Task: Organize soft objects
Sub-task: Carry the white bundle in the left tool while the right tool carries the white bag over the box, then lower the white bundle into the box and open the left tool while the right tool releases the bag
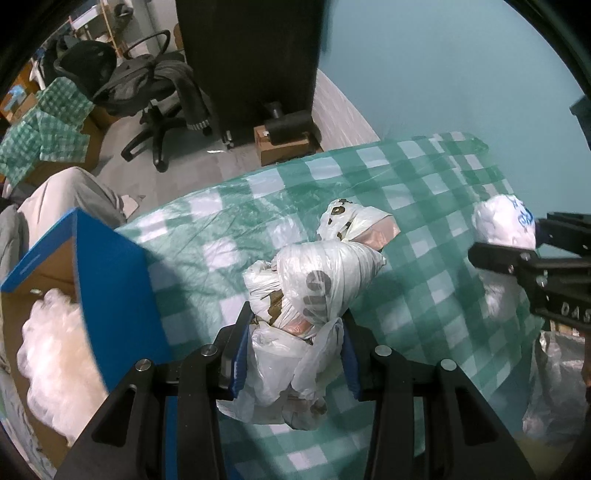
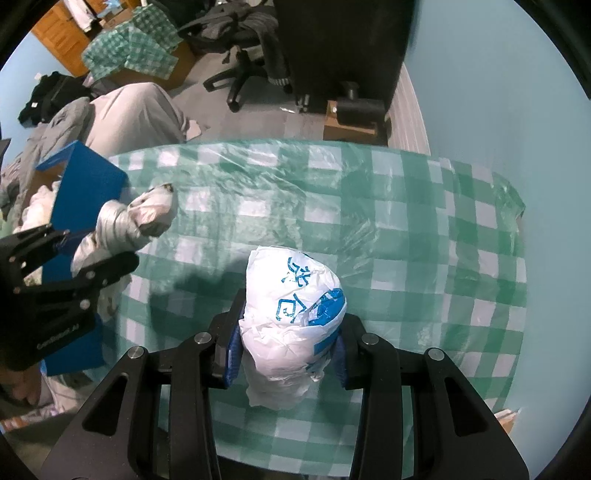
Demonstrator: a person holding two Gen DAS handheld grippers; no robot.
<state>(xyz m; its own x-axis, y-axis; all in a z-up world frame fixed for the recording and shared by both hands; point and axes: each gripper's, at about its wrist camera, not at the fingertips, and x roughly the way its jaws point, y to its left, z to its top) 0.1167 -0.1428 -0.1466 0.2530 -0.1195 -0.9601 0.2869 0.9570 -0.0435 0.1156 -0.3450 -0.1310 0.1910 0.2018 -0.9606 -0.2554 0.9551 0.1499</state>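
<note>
left wrist: box interior partly hidden.

Place: a lived-in room used as a workspace, part home, part office.
Walls: plain pale blue paint, with white panelling low along the base.
Floor: grey, with loose scraps lying on it.
Seating: a black swivel office chair with dark clothes heaped over it.
Work surface: a table under a green-and-white checked plastic cover, its far edge close to the wall.
Storage: cardboard boxes on the floor beyond the table's far edge, beside a tall black cabinet.
Background: wooden shelving and more checked sheeting draped over boxes.
</note>
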